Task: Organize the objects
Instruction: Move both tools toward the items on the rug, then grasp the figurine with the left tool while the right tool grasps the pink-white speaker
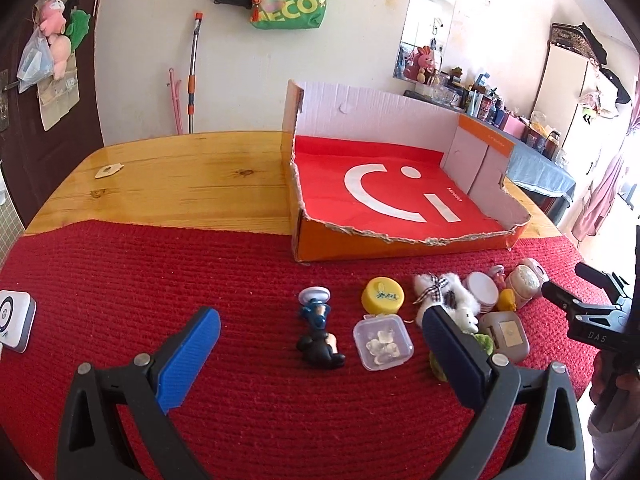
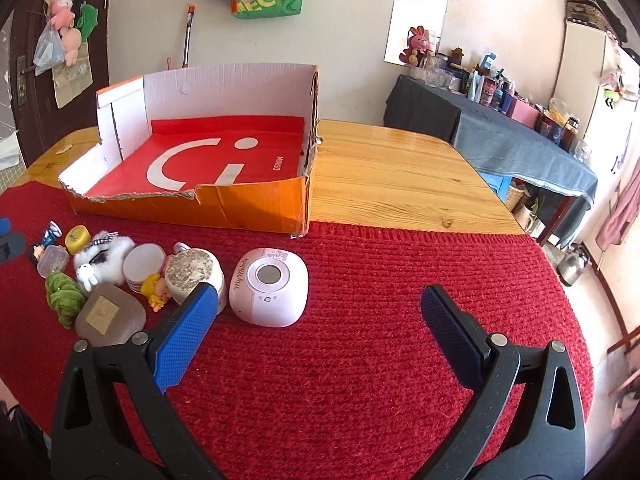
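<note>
An orange cardboard box (image 1: 404, 242) with a red lining stands at the back of the red mat; in the right wrist view its front wall (image 2: 224, 206) faces me. Small objects lie in front of it: a blue-and-black figurine (image 1: 318, 330), a yellow lid (image 1: 383, 295), a clear plastic case (image 1: 383, 343), a white plush toy (image 1: 448, 300) and a grey case (image 1: 506, 334). My left gripper (image 1: 320, 326) is open, low over the figurine and clear case. My right gripper (image 2: 316, 300) is open, just right of a pink round device (image 2: 270, 286) and a white jar (image 2: 194, 272).
The red knitted mat (image 2: 360, 360) covers the near half of a wooden table (image 1: 180, 176). A white device (image 1: 14, 320) lies at the mat's left edge. The right gripper's black frame (image 1: 592, 316) shows at the right of the left wrist view. A cluttered side table (image 2: 520, 136) stands beyond.
</note>
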Demonstrator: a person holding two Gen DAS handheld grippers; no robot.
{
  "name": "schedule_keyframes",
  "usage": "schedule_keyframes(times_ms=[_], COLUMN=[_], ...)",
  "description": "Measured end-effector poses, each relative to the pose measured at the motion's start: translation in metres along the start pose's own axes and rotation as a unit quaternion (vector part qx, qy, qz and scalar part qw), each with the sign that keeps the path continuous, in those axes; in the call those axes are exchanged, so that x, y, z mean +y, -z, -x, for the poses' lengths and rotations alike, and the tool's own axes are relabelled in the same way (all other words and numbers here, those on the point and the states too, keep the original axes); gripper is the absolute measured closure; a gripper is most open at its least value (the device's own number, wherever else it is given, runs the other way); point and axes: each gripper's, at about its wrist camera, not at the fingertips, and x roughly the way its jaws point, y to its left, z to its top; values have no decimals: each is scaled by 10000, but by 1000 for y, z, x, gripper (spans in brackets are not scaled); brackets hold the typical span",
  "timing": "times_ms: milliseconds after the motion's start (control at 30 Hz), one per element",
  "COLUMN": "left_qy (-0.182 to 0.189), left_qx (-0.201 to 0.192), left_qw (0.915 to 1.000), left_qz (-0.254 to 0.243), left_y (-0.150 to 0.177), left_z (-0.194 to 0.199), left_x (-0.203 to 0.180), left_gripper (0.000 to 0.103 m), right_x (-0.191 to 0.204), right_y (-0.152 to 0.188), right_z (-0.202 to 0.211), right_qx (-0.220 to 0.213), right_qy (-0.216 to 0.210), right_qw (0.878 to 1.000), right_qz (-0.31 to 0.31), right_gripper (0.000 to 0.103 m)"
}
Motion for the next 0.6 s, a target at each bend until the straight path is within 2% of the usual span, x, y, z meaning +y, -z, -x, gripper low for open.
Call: schedule_keyframes(times_ms=[133,233,400,600], left_qy=[67,112,123,-52], left_qx=[354,574,879,935], left_qw=[9993,9983,9959,9948], left_qz=[16,-15,-156,-394], left_y=[-7,-9,-8,-5], left_z=[-15,-25,-38,-44], left_x=[14,21,24,23], left_gripper=[2,4,9,19], right_x=[3,5,3,-2], right_y=[-1,-3,-7,-10], right_z=[-16,-22,-29,-34], right_qx=[314,405,592,703], right_qy=[-5,95,10,-158], right_qw=[9994,9988,9980,9973], right_qz=[145,264,243,152], right_gripper=[0,0,0,0])
